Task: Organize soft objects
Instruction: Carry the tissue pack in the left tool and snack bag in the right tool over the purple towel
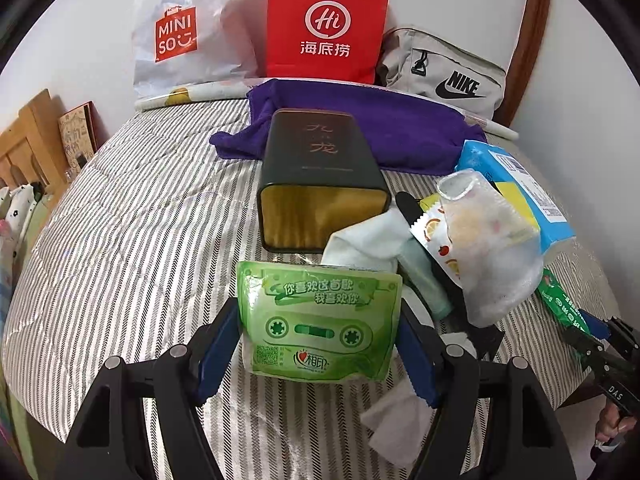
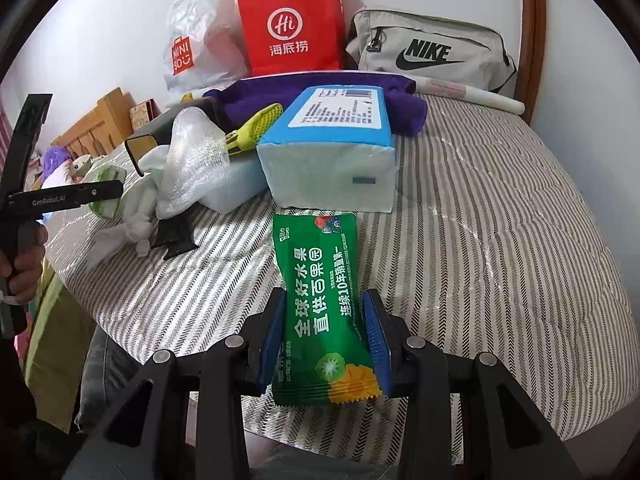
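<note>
Striped grey-and-white bedding covers the bed that serves as the work surface, with a pale wall and a curved wooden headboard behind.

Along the back, from left to right, stand a white plastic Miniso bag, a red paper bag with cord handles and a grey Nike pouch, zipped shut. What any of the three holds cannot be made out from these angles. In front of them lies a purple cloth.

On that cloth's front edge rests a dark rectangular tin, lying on its side with its open mouth toward the camera; the gold-coloured inside looks empty, though the far end is dim.

Low in the left wrist view, the left gripper has its blue pads pressed on both sides of a pale green tissue pack printed with a cassette, holding it just in front of the tin's mouth.

Just right of it sits a heap: a white cloth, a clear plastic bag with pale, indistinct contents, a fruit-printed sachet, and a blue tissue brick at the far side.

Further right, the right gripper is clamped on a dark green kiwi-printed packet, held above the bedding just in front of the blue brick.
</note>
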A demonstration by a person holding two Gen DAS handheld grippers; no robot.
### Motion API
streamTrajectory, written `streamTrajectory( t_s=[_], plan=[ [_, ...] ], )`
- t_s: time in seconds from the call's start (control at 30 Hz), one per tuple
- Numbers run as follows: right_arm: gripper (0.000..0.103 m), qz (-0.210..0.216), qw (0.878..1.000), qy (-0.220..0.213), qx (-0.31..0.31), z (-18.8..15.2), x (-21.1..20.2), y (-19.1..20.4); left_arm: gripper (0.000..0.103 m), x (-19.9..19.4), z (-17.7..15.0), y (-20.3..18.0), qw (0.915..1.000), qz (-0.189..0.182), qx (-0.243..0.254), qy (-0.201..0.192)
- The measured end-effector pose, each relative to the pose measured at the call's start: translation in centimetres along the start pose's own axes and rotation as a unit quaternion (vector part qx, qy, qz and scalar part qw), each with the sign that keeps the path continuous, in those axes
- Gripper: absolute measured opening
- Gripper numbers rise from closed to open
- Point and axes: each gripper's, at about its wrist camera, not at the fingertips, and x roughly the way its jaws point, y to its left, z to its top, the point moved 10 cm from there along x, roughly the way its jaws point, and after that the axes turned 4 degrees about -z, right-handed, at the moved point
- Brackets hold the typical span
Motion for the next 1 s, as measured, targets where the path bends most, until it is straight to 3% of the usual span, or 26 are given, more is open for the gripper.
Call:
streamTrajectory(
  t_s=[0.27,0.57,1.0],
  plan=[
    [0.039,0.004,1.000,-0.024,-0.014,2.8,-3.0,1.7,0.072,-0.9,2.0,1.2,0.9996,-0.020,-0.012,-0.014],
    [0.039,0.025,0.998,-0.056,-0.030,7.7,-5.2,3.5,0.072,-2.4,6.2,1.7,0.9991,-0.018,0.000,-0.039],
    [0.039,-0.007,0.998,-0.065,-0.008,17.4,-0.7,0.5,0.072,-0.1,12.8,2.0,0.9993,-0.007,0.001,-0.037]
  ],
)
